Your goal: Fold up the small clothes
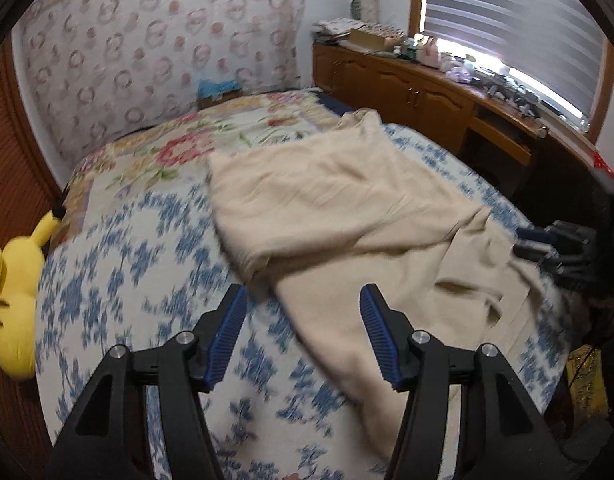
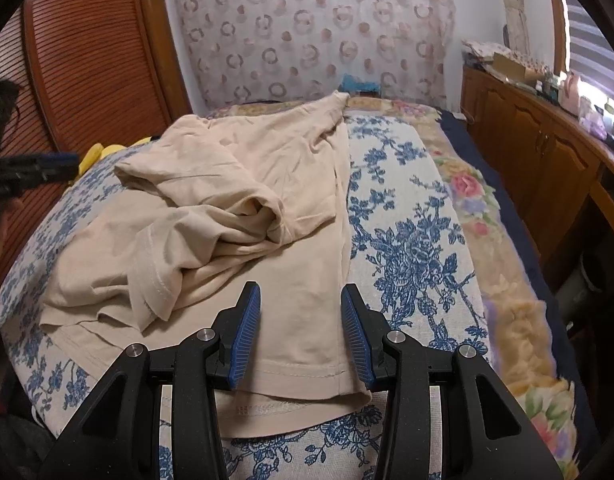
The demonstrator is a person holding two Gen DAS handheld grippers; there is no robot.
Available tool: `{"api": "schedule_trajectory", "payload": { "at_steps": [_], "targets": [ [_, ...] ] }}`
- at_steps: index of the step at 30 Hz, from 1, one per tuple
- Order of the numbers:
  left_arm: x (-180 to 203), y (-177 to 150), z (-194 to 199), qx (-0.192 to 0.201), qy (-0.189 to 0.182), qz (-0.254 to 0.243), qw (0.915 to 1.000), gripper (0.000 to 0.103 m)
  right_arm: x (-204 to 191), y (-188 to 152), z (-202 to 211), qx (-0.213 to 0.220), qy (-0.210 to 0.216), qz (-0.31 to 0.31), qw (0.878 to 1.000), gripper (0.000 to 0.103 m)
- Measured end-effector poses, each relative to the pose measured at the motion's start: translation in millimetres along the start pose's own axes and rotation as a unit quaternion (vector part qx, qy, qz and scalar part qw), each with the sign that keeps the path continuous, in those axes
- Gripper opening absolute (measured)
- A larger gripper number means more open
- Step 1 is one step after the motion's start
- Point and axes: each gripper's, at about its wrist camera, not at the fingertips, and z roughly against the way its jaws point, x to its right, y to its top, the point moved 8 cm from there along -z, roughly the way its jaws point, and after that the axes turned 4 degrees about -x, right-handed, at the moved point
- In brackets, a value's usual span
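A beige garment (image 1: pixel 339 216) lies crumpled and partly folded over itself on the blue-and-white floral bedspread (image 1: pixel 147 264). My left gripper (image 1: pixel 303 300) is open and empty, hovering over the bedspread at the garment's left edge. My right gripper (image 2: pixel 301 300) is open and empty, just above the garment's (image 2: pixel 243 200) near hem. The right gripper also shows at the right edge of the left wrist view (image 1: pixel 523 242), and the left gripper at the left edge of the right wrist view (image 2: pixel 73 162).
A yellow plush toy (image 1: pixel 15 280) lies at the bed's left side by a wooden slatted door (image 2: pixel 87 52). A wooden cabinet (image 1: pixel 407 84) with clutter stands under the window to the right. A patterned headboard cover (image 2: pixel 315 32) is behind the bed.
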Motion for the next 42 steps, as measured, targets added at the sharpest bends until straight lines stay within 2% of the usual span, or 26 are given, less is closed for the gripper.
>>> {"api": "schedule_trajectory", "payload": {
  "at_steps": [3,9,15,19,24,26,27,30,35,38,42],
  "targets": [
    [-8.7,-18.2,-7.7,-0.009,-0.002,0.015,0.9998,0.058,-10.6,7.8,8.1,0.008,0.003,0.013,1.0,0.042],
    [-12.8,-40.5,-25.6,-0.028,0.002,0.026,0.9993,0.058,-60.2,33.1,13.7,0.014,0.051,0.055,0.997,0.042],
    [-16.0,-51.9,-37.3,-0.037,0.01,0.028,0.9989,0.058,-96.6,39.5,-15.5,-0.018,0.068,0.09,0.993,0.042],
    [-12.9,-55.4,-36.2,-0.023,0.015,0.018,0.9995,0.059,-108.3,34.9,-40.0,-0.048,0.06,0.109,0.991,0.042],
    [-13.6,-55.4,-36.2,-0.022,0.015,0.02,0.9995,0.06,-104.9,25.7,-56.6,-0.067,0.045,0.114,0.99,0.042],
    [-13.7,-55.4,-36.1,-0.022,0.015,0.02,0.9995,0.06,-103.4,25.5,-55.8,-0.063,0.047,0.113,0.99,0.027],
    [-13.3,-55.4,-36.1,-0.022,0.014,0.021,0.9995,0.061,-102.5,25.3,-54.3,-0.06,0.05,0.114,0.99,0.014],
    [-11.3,-56.4,-36.7,-0.023,0.012,0.019,0.9995,0.065,-96.8,24.7,-43.5,-0.042,0.056,0.098,0.993,0.005],
    [-13.1,-55.5,-39.5,-0.027,0.016,0.016,0.9994,0.077,-70.2,19.6,-1.8,0.009,0.059,0.044,0.997,0.004],
    [-12.7,-53.4,-41.2,-0.028,0.018,0.018,0.9993,0.078,-57.1,12.0,19.5,0.029,0.047,0.028,0.998,0.004],
    [-11.8,-53.3,-41.7,-0.028,0.019,0.018,0.9993,0.078,-41.1,-3.8,36.7,0.032,0.035,0.011,0.999,0.004]
  ]
}}
